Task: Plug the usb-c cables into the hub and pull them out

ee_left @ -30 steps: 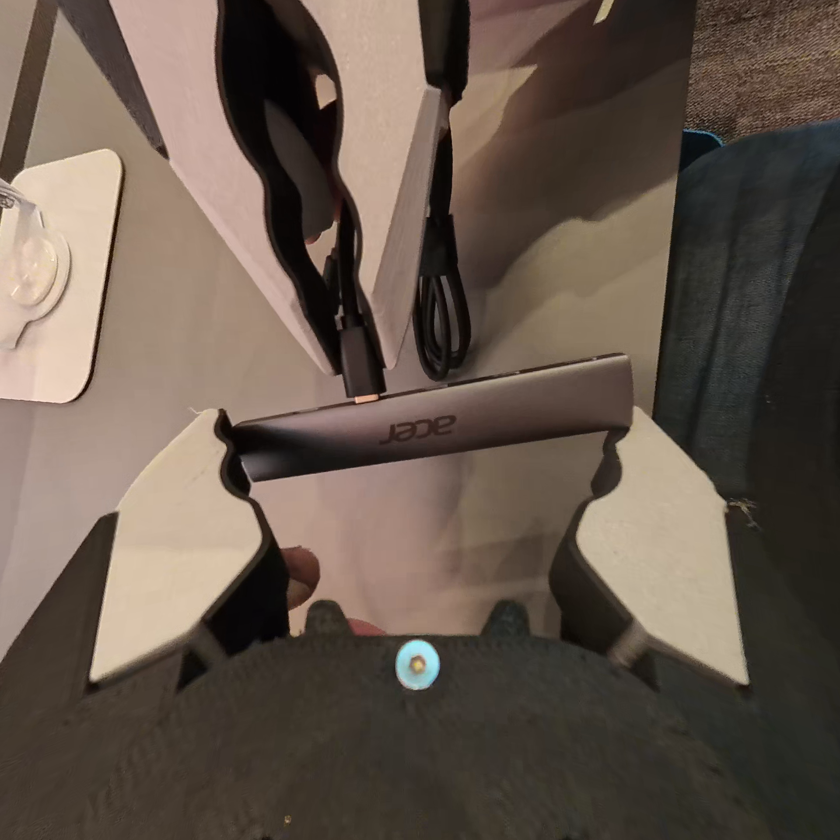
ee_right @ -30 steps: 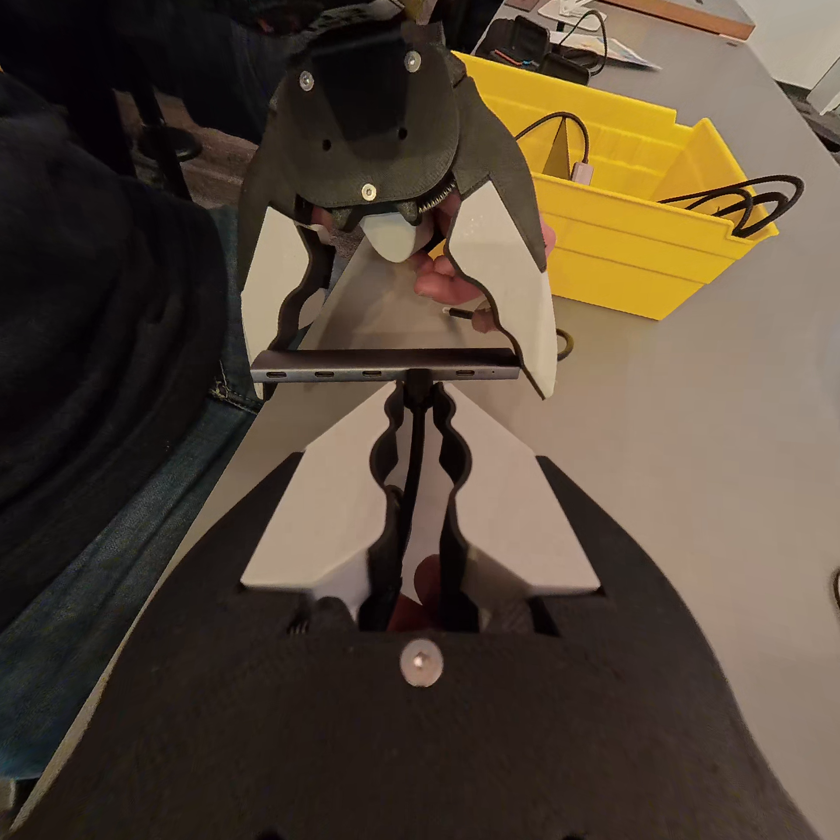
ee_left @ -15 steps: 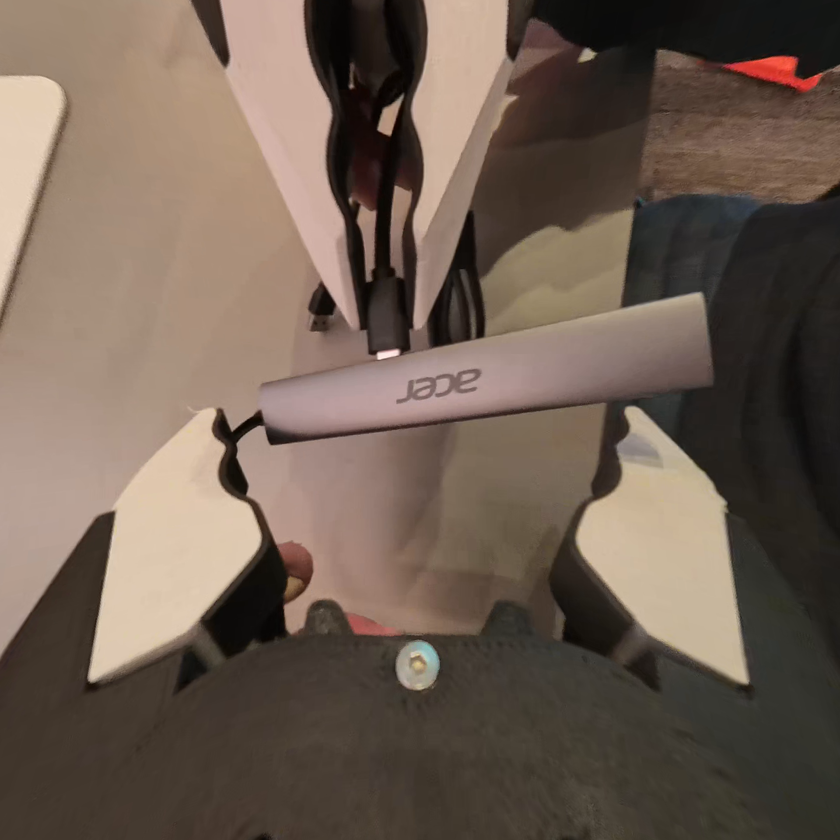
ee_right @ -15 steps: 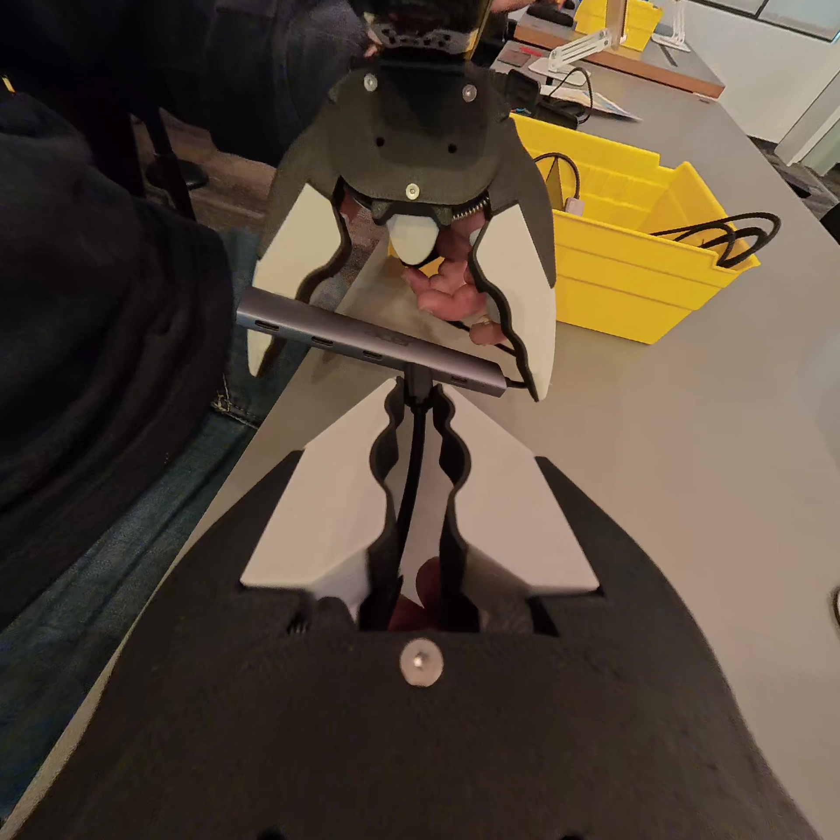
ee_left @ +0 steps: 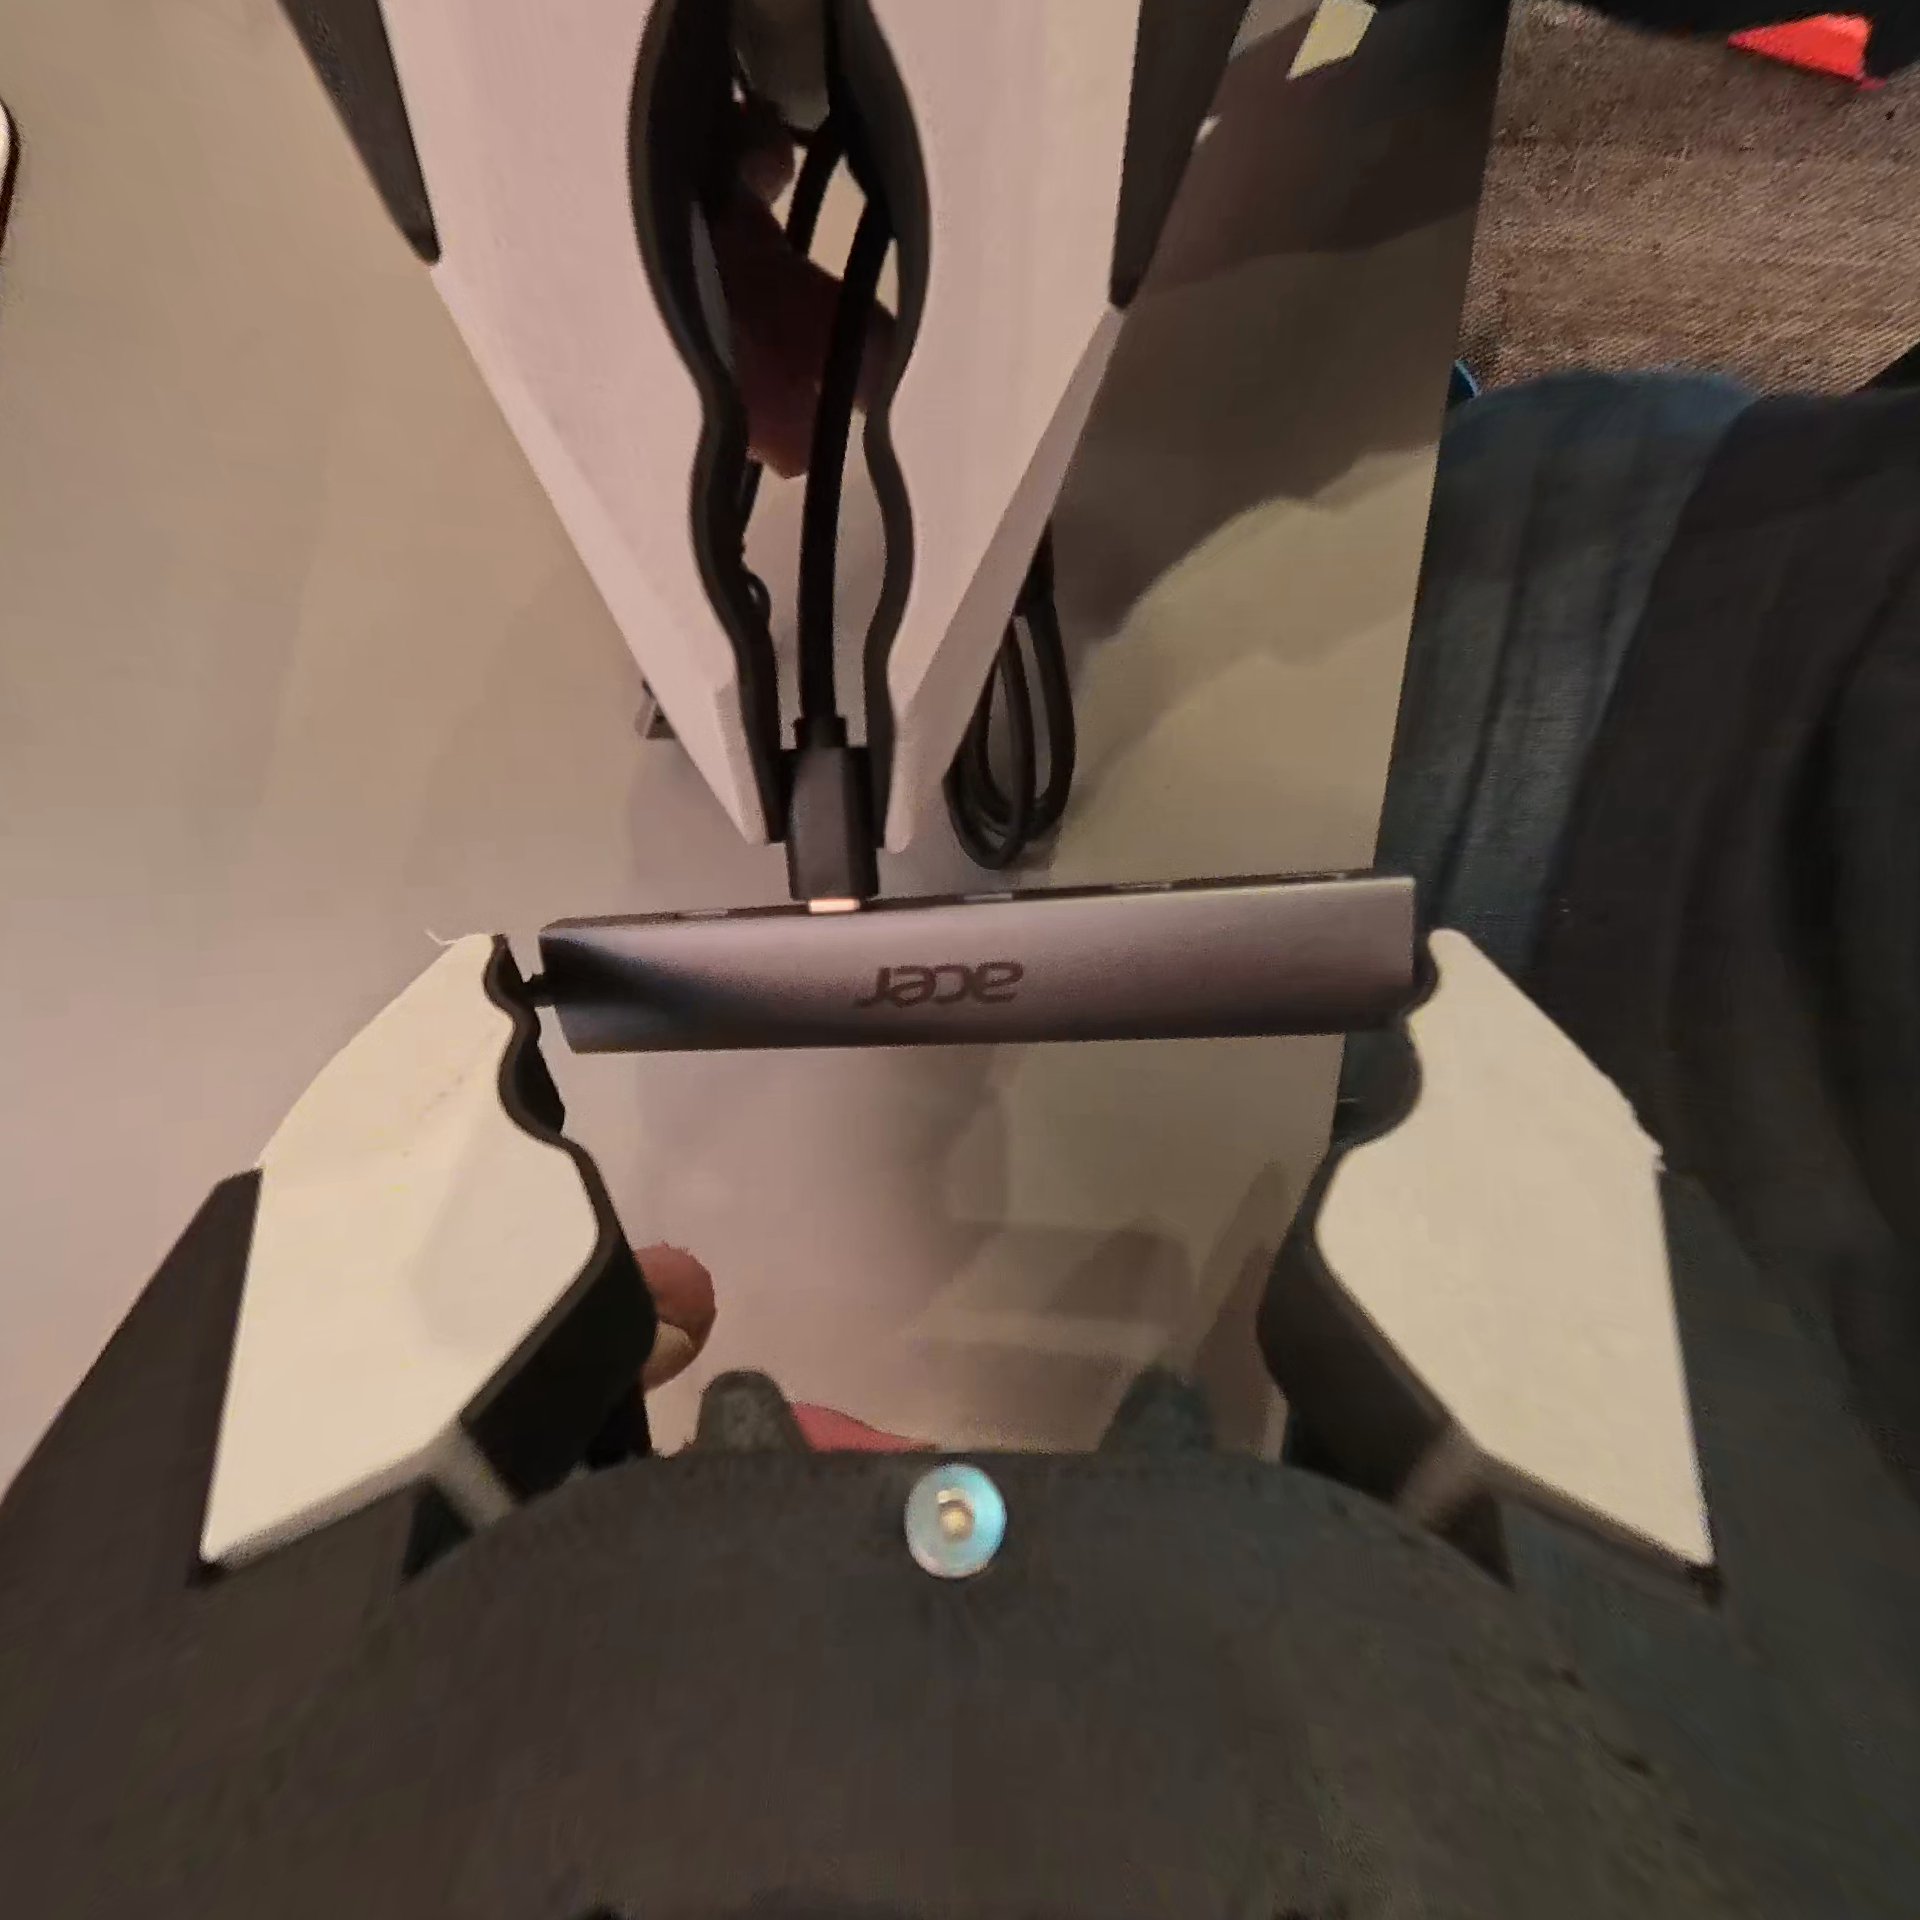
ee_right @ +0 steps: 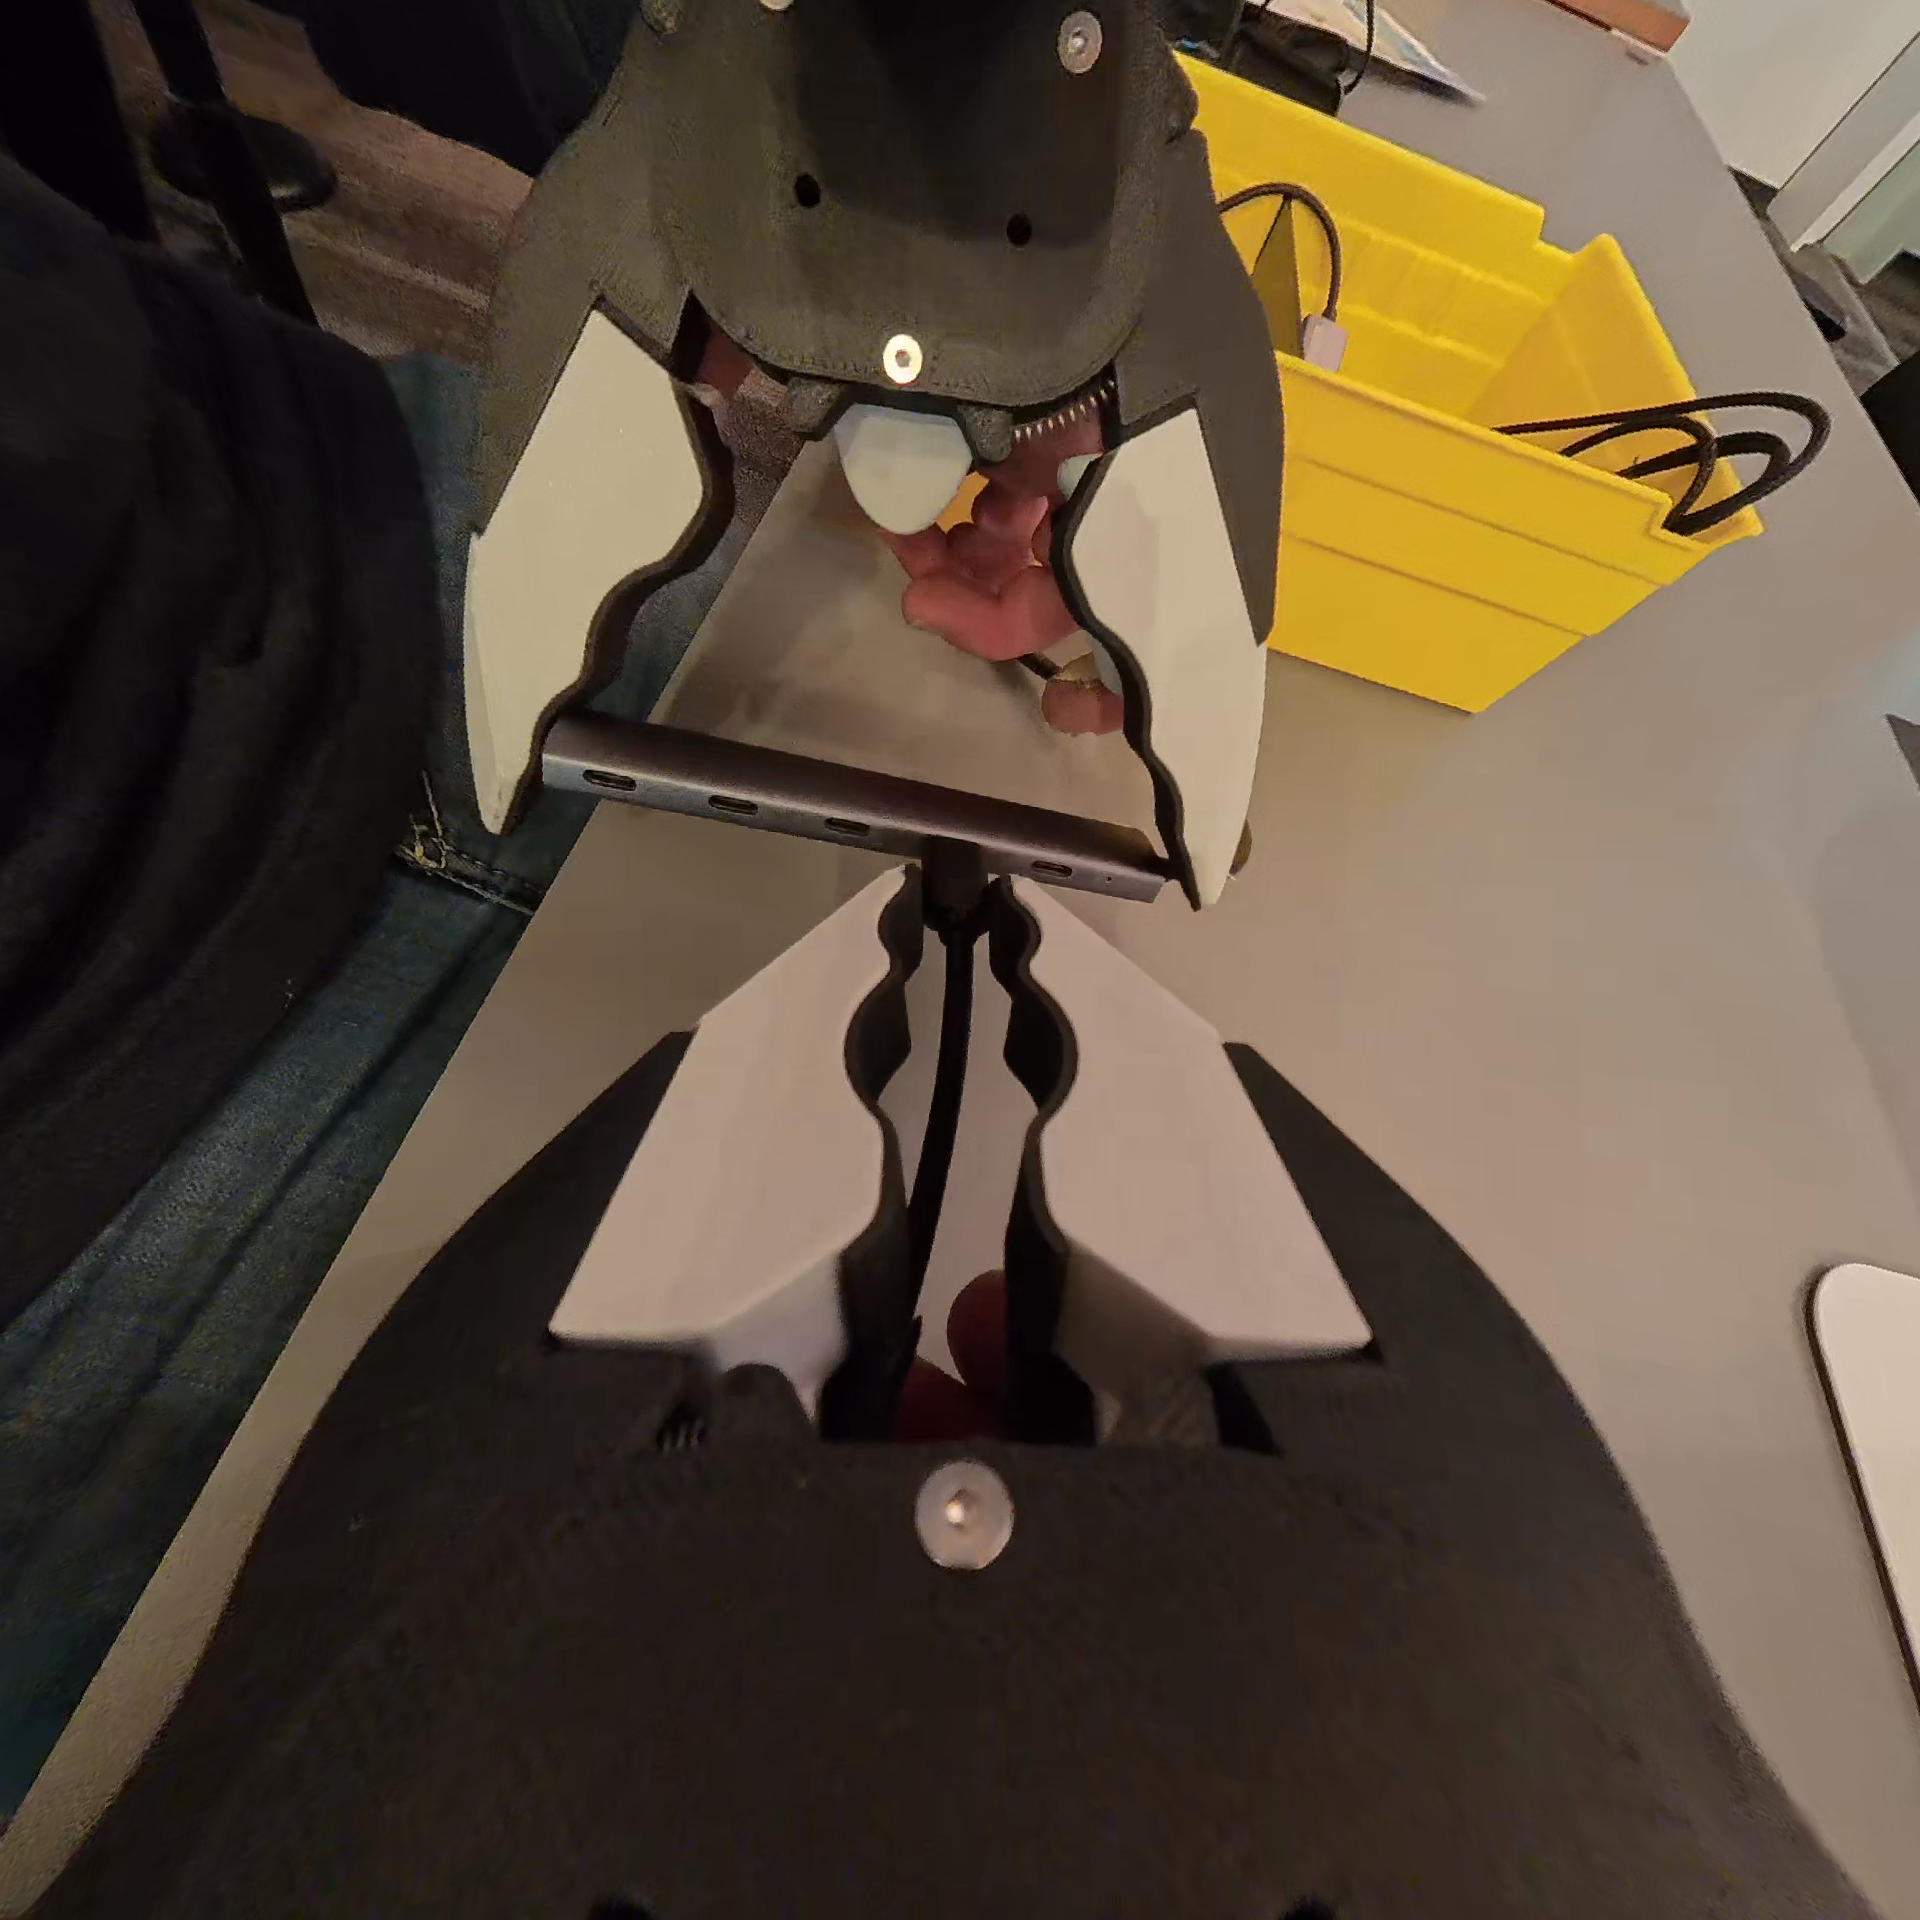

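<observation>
— What can't you make out?

— Whether my plug [ee_left: 828,842] is fully seated in the hub [ee_left: 977,977]; a sliver of metal shows at the port, and my right gripper [ee_right: 948,896] hides it from its own side.

— And your grips?

— My left gripper [ee_left: 961,961] spans the hub end to end above the table [ee_right: 1507,1039]; the right pinches the black cable [ee_right: 940,1049] behind its plug.

— Containers?

— A yellow bin [ee_right: 1455,540] holds looped cables, partly cut off.
</observation>
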The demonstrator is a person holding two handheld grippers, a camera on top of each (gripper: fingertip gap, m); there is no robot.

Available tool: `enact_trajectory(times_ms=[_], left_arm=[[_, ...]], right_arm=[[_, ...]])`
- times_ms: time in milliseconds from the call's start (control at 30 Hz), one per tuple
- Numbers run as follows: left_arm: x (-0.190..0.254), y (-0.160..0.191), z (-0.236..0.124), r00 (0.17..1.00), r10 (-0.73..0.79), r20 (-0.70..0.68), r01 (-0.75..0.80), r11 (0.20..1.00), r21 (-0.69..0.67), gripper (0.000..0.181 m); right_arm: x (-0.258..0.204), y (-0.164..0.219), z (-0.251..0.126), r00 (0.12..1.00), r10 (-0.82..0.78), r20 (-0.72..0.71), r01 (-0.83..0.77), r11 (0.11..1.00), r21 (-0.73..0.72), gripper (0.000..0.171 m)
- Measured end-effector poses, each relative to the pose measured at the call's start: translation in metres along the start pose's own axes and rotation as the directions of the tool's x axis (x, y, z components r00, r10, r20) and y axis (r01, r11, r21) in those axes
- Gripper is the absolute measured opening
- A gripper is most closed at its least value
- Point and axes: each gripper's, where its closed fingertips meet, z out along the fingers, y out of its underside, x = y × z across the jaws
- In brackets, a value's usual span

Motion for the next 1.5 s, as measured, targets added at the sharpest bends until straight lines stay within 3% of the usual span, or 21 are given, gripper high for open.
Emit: enact_trajectory(times_ms=[533, 1033, 1500], left_arm=[[-0.002, -0.016, -0.002, 0.999, -0.042, -0.022, 0.046, 0.984, 0.172, 0.139], [-0.001, -0.014, -0.004, 1.000, -0.019, 0.026, 0.014, 0.988, 0.155, 0.138], [0.003, -0.022, -0.009, 0.999, 0.034, 0.013, -0.036, 0.983, 0.182, 0.137]], right_arm=[[0.004, -0.001, -0.009, 0.997, 0.081, 0.014, -0.083, 0.983, 0.166, 0.010], [0.001, 0.000, -0.007, 0.998, 0.054, -0.036, -0.047, 0.983, 0.175, 0.010], [-0.003, -0.006, -0.015, 0.997, 0.047, 0.059, -0.060, 0.970, 0.236, 0.010]])
